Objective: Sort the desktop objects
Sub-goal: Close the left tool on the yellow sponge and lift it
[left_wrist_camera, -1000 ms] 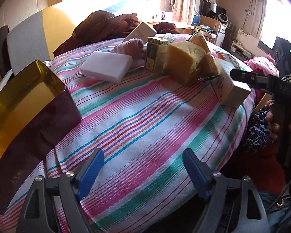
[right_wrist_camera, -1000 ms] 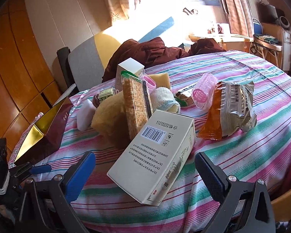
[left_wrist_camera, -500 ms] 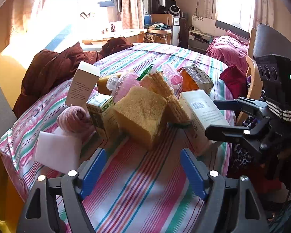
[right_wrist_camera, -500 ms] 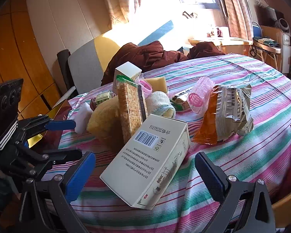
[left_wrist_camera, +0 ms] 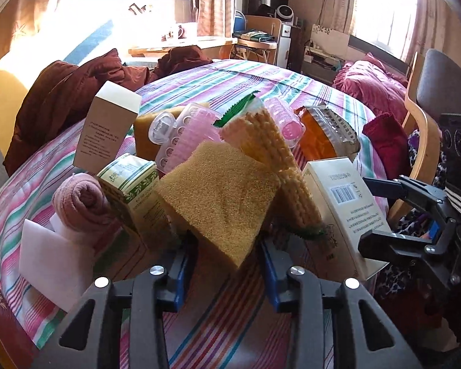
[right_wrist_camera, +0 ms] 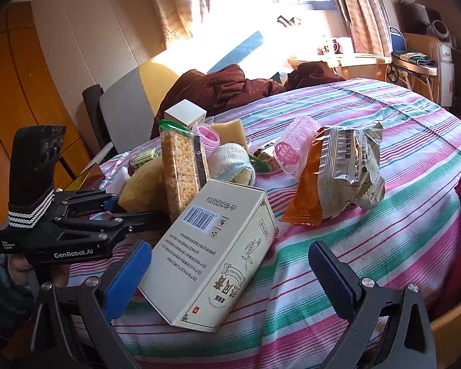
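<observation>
Left tongs (left_wrist_camera: pixel 227 253) are gaping narrowly around our yellow sponge's (left_wrist_camera: pixel 221 196) lower corner, centre frame, not yet gripping; right tongs (right_wrist_camera: pixel 227 273), wide open, are straddling the barcoded carton (right_wrist_camera: pixel 212 252) lying diagonally, lower centre.

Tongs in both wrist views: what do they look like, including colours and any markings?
Both are black plastic frames with silver screws and blue finger pads. The left tongs carry a tall black block with round lenses, a black-and-white striped band and white "GenRobot.AI" lettering. The right tongs show the same striped band.

Open cloth (right_wrist_camera: pixel 384 246) beyond crowded box (right_wrist_camera: pixel 218 252), seemingly.
</observation>
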Demonstrator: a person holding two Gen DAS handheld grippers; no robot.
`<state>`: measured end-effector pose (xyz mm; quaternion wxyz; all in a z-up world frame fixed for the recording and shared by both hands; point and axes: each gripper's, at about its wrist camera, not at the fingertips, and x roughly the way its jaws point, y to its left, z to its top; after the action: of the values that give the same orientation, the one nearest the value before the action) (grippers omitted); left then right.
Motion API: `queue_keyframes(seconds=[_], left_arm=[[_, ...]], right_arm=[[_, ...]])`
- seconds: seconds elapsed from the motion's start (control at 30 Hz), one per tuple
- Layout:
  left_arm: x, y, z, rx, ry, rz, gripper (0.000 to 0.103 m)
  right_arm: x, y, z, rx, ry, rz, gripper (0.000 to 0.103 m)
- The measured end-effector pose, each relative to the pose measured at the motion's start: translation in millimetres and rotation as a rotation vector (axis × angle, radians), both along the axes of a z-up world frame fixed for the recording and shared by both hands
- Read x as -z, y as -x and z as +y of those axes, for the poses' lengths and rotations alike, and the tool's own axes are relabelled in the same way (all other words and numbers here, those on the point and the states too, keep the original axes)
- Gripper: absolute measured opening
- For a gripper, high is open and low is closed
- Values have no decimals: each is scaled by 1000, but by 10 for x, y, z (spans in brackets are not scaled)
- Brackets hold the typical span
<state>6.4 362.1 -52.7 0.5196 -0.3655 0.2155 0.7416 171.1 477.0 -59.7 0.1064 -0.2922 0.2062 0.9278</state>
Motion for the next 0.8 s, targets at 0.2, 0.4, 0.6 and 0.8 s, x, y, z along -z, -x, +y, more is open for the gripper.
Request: queue_keyframes(seconds=[0.2, 0.4, 0.6, 0.8], left_arm=[[-42, -56, -277, -55, -39, -17, 35], [-139, -200, -722, -137, -75, -13, 32], [-122, -299, -1104, -193, -87, -9, 31], [-35, -342, -1362, -226, -102, -39, 29]], right_arm=[[-75, 21, -94, -17, -22, 3, 103], [-108, 38, -232, -1, -52, -14, 103], [-107, 38, -330, 23, -66, -36, 103], [-143, 86, -500, 16, -136, -64, 103]])
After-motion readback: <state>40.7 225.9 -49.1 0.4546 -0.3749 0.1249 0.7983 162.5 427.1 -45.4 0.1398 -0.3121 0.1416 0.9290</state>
